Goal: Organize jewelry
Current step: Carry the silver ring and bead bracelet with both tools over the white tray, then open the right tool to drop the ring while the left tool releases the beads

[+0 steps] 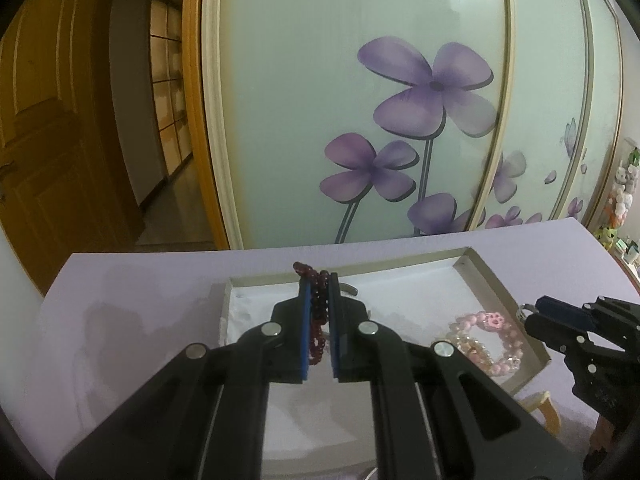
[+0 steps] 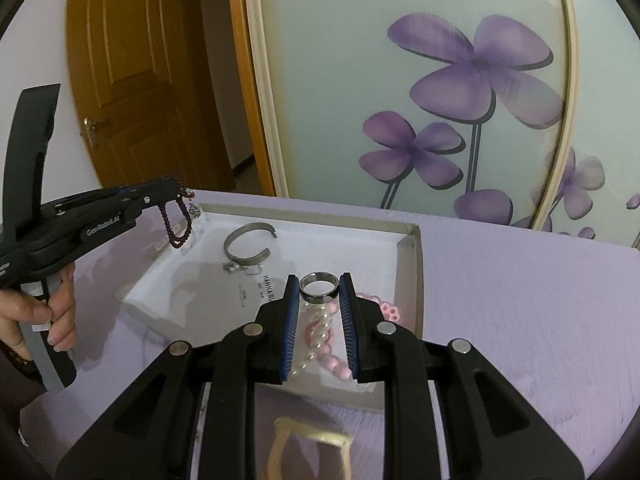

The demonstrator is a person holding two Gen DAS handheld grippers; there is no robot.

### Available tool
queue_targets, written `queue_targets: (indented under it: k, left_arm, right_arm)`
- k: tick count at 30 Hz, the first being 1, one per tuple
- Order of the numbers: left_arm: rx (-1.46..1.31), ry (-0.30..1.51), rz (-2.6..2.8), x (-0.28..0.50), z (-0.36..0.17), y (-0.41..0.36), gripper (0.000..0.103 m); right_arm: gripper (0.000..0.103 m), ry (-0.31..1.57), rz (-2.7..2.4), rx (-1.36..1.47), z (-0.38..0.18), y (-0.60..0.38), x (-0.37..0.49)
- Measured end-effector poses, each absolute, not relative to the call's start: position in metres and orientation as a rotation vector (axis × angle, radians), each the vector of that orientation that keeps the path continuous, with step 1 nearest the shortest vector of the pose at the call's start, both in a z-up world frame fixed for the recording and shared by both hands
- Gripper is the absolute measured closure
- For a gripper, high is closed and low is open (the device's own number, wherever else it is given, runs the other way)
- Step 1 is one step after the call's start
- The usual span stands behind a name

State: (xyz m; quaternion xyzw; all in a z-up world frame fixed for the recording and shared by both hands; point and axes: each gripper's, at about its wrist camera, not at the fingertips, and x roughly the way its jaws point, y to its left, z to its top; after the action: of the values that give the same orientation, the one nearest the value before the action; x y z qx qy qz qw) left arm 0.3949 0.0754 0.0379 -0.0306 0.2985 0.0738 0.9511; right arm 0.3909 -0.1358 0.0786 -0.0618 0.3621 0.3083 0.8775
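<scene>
The left gripper (image 1: pixel 319 280) has its blue pads nearly together, pinching a dark red bead bracelet (image 1: pixel 318 312). From the right wrist view, that bracelet (image 2: pixel 176 224) hangs in a loop below the left gripper's tips (image 2: pixel 176 188), above the tray's far left corner and clear of its floor. A hand (image 2: pixel 44 312) grips the left tool's handle, to the left of the tray.

The right gripper (image 2: pixel 320 280) is closed part-way, its ribbed blue pads clamping a silver ring (image 2: pixel 319 286) between the tips, with the ring's opening facing the camera. It holds the ring above the near right part of the tray. In the left wrist view the right gripper (image 1: pixel 528 312) sits at the tray's right edge, with the ring (image 1: pixel 522 313) at its tip.

The tray (image 2: pixel 408 248) is a shallow white box with grey walls, lying on a lilac table (image 2: pixel 520 300). Inside it, a silver cuff (image 2: pixel 246 246) lies toward the far left, with a small silver piece just in front of it, too small to identify. Pink bead bracelets (image 1: pixel 486 342) lie in the near right corner, one carrying a pink paw charm (image 1: pixel 496 319), and a pearl strand (image 2: pixel 318 336) lies across them.

On the table in front of the tray lies a pale yellow bangle (image 2: pixel 308 452). Behind the table stands a sliding door (image 1: pixel 360 100) with purple flowers, and a wooden door (image 2: pixel 132 80) lies left of it.
</scene>
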Motion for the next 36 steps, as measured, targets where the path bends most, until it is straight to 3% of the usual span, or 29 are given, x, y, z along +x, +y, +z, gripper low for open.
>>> queue_targets:
  k: [19,24,36]
  left_arm:
    - [-0.061,0.627,0.130,0.422,0.019,0.077,0.095]
    - [-0.063,0.629,0.128,0.425,0.017,0.076,0.095]
    - [-0.062,0.635,0.114,0.426,0.015,0.072,0.095]
  right_arm:
    - [0.082,0.787,0.649,-0.152,0.057,-0.123,0.406]
    - [0.069,0.780,0.659,-0.139,0.059,-0.125,0.406]
    - [0.068,0.781,0.660,-0.105,0.066,-0.133,0.402]
